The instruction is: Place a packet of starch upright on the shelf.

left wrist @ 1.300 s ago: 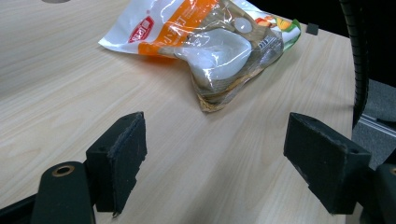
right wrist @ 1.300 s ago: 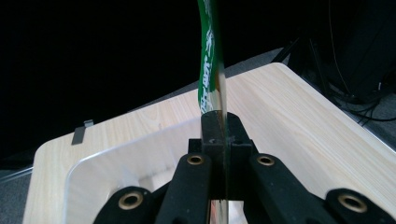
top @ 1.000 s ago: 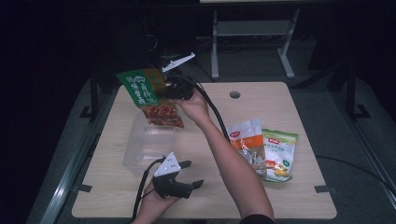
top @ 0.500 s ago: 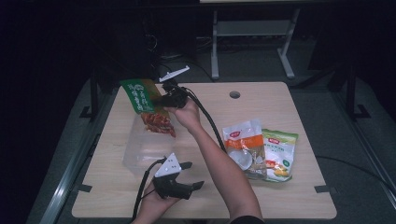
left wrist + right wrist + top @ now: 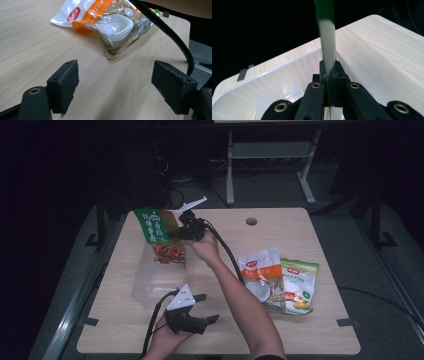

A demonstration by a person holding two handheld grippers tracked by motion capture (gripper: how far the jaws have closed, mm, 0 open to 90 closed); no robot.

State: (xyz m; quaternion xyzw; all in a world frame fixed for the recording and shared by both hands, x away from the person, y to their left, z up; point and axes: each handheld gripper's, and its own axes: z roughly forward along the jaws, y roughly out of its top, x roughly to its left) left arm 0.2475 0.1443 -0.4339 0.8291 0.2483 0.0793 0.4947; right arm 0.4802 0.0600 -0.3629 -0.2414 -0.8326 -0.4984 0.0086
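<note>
My right gripper [image 5: 181,233] is shut on a green and red snack bag [image 5: 160,234] and holds it upright over the far end of a clear plastic bin [image 5: 150,282]. In the right gripper view the bag's edge [image 5: 327,32] runs thin and straight up from the closed jaws, with the bin's rim [image 5: 269,72] below. My left gripper [image 5: 207,309] rests open at the table's front edge, nothing between its pads [image 5: 65,82]. An orange and white bag [image 5: 105,17] lies ahead of it on the table.
The orange and white bag [image 5: 262,275] and a green and white bag [image 5: 300,287] lie side by side at the right of the wooden table [image 5: 310,330]. The right gripper's black cable [image 5: 172,37] crosses the table. A round hole [image 5: 251,221] sits near the far edge.
My right gripper has carried the green and red bag toward the near side and lower, from beyond the bin's far end to over it. The left gripper has stayed still.
</note>
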